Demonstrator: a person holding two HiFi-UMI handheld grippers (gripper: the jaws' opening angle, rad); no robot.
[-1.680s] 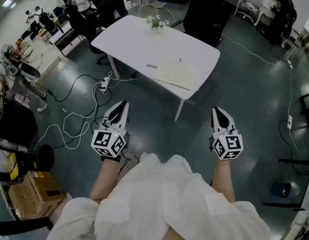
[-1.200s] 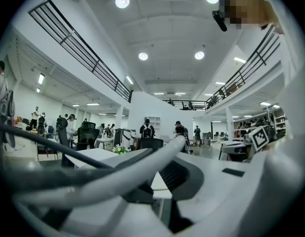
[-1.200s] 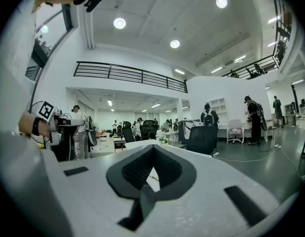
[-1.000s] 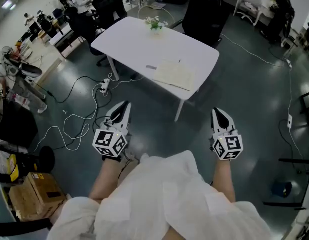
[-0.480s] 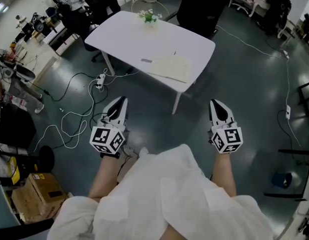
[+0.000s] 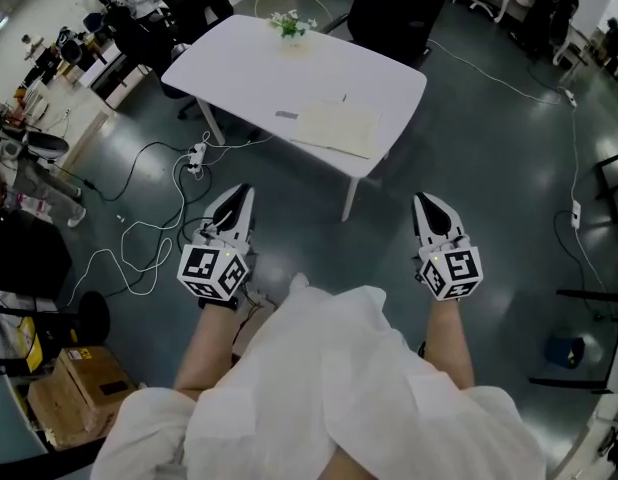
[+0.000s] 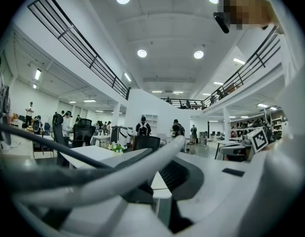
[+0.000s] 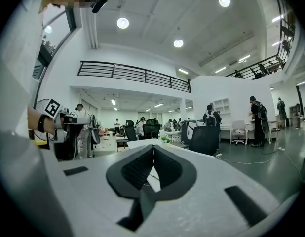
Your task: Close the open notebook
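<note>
White counter [image 6: 239, 68], bearing one open notebook [image 6: 337, 126], sits higher in the head view than earlier. Two tongs hang well short of it: left tongs [image 6: 246, 192] and right tongs [image 6: 422, 201], both closed, empty.

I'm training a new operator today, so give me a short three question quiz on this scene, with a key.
1. True or false: the notebook on the white table lies open.
2. What stands at the table's far edge? A) flowers B) a mug C) a laptop
3. What do the left hand-held gripper and the right hand-held gripper hold?
Key: 1 true; 2 A; 3 nothing, both are shut and empty.
</note>
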